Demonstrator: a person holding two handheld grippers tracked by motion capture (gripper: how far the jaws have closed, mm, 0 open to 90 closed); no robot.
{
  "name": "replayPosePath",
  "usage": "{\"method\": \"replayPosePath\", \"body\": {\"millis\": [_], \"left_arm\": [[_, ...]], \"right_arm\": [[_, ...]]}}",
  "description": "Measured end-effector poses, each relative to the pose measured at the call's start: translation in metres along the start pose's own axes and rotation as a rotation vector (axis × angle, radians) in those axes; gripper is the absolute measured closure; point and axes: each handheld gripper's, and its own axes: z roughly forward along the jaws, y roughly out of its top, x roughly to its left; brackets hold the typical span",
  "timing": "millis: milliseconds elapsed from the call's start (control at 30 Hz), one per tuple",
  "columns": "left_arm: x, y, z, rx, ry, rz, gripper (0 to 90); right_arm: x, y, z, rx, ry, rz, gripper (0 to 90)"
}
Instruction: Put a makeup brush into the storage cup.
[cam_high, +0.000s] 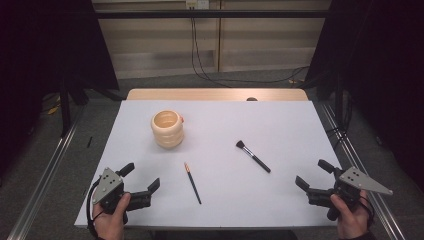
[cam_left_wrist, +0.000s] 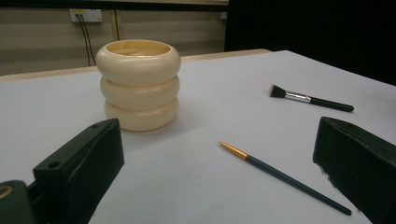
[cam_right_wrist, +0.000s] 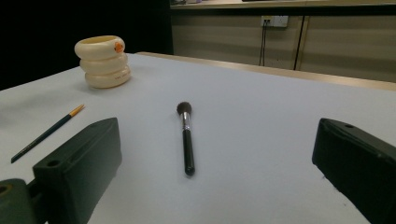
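A cream ribbed holder (cam_high: 167, 128) (cam_left_wrist: 138, 83) (cam_right_wrist: 103, 61) stands upright at the table's back left, its top hollow. A thin dark paintbrush with an orange tip (cam_high: 192, 182) (cam_left_wrist: 284, 177) (cam_right_wrist: 46, 133) lies flat near the front middle. A black makeup brush with a silver ferrule (cam_high: 253, 156) (cam_left_wrist: 310, 99) (cam_right_wrist: 186, 136) lies to its right. My left gripper (cam_high: 141, 178) rests open at the front left corner, nothing between its jaws. At the front right, my right gripper (cam_high: 313, 174) is open too, pointing toward the makeup brush.
The white table top (cam_high: 280, 125) ends in a wooden strip at the back. Metal rails run along both sides on the floor. Cables hang down the back wall from a socket (cam_left_wrist: 87, 16). Dark curtains stand at left and right.
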Motion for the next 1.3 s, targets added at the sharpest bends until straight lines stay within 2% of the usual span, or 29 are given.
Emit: {"method": "replayPosePath", "body": {"millis": [267, 333, 467, 600, 733, 867, 1100, 1133, 1300], "left_arm": [[0.0, 0.001, 0.001, 0.006, 0.006, -0.003, 1.8], [0.0, 0.001, 0.001, 0.001, 0.007, -0.007, 1.8], [-0.001, 0.001, 0.003, 0.006, -0.012, -0.016, 1.8], [-0.004, 0.003, 0.005, 0.01, -0.015, 0.002, 2.0], [-0.004, 0.003, 0.01, 0.028, -0.025, -0.005, 1.9], [-0.007, 0.004, 0.013, 0.025, -0.032, -0.014, 1.8], [-0.012, 0.01, 0.011, 0.006, -0.073, 0.004, 1.5], [-0.014, 0.011, 0.01, 0.002, -0.06, 0.014, 1.5], [-0.021, 0.022, 0.007, -0.011, -0.074, 0.027, 1.7]], "right_arm": [[0.0, -0.001, 0.001, 0.006, 0.008, 0.005, 1.0], [0.0, -0.001, 0.001, 0.001, 0.009, -0.006, 1.0], [-0.001, -0.001, 0.001, 0.005, 0.019, -0.008, 1.0], [-0.004, -0.002, 0.001, 0.004, 0.019, -0.005, 0.9], [-0.005, -0.003, 0.0, 0.005, 0.013, -0.002, 0.9], [-0.003, -0.003, -0.003, 0.0, 0.012, -0.002, 0.9], [0.003, -0.001, -0.003, -0.005, 0.017, -0.017, 0.9], [0.003, -0.001, -0.003, -0.006, 0.018, -0.014, 0.9], [0.002, -0.001, -0.003, -0.004, 0.03, -0.017, 0.8]]}}
